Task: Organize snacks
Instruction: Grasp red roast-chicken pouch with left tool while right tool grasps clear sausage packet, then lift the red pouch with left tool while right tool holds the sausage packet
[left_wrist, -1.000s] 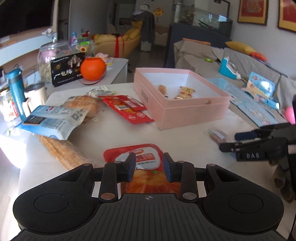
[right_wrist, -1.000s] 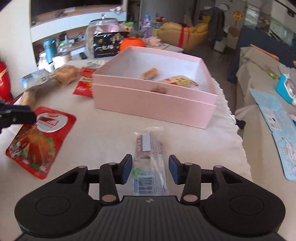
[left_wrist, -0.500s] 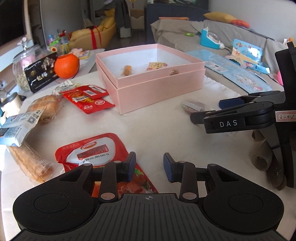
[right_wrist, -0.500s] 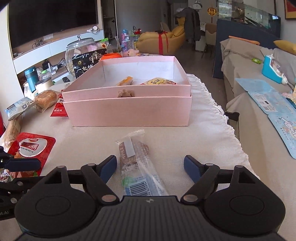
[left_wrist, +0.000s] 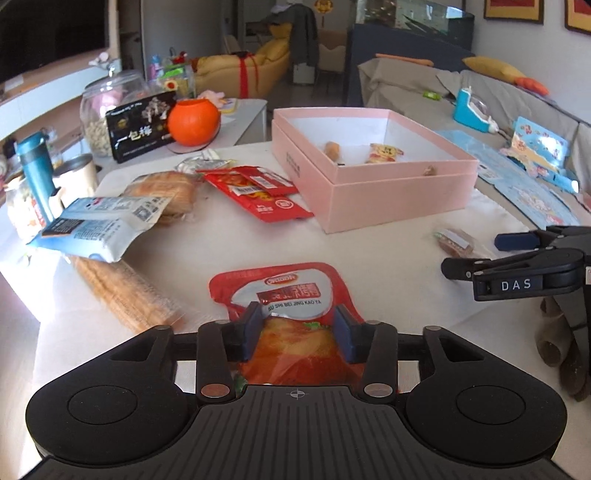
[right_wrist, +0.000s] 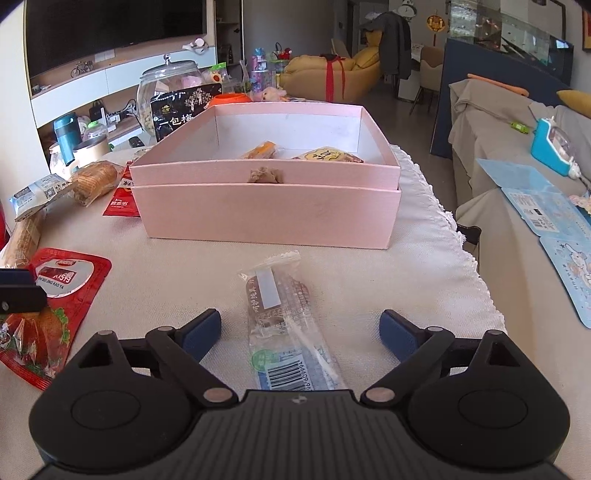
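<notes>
A red roast-duck pouch (left_wrist: 288, 291) lies flat on the white tablecloth. My left gripper (left_wrist: 299, 326) hovers over its near half, and its jaws are opening with the pouch beneath and between them, the pads not pressing on it. A clear-wrapped brown snack bar (right_wrist: 280, 310) lies between the fingers of my right gripper (right_wrist: 301, 328), whose jaws are opening wide, well clear of the wrapper. Behind both stands the open pink box (right_wrist: 266, 218) with a few small snacks inside. In the left wrist view the right gripper (left_wrist: 480, 254) sits at the right by the bar (left_wrist: 454, 242).
Red sachets (left_wrist: 258, 192), a bread bag (left_wrist: 166, 190), a blue-white bag (left_wrist: 99, 225) and a long golden snack (left_wrist: 125, 291) lie at the table's left. An orange pot (left_wrist: 194, 122), black bag and glass jar stand behind. The lace table edge (right_wrist: 465, 258) borders a grey sofa.
Both pairs of jaws have spread wider, the right one much more. The left gripper swung away to the right half a second ago and is back over the red pouch. The snack bar has stayed on the cloth.
</notes>
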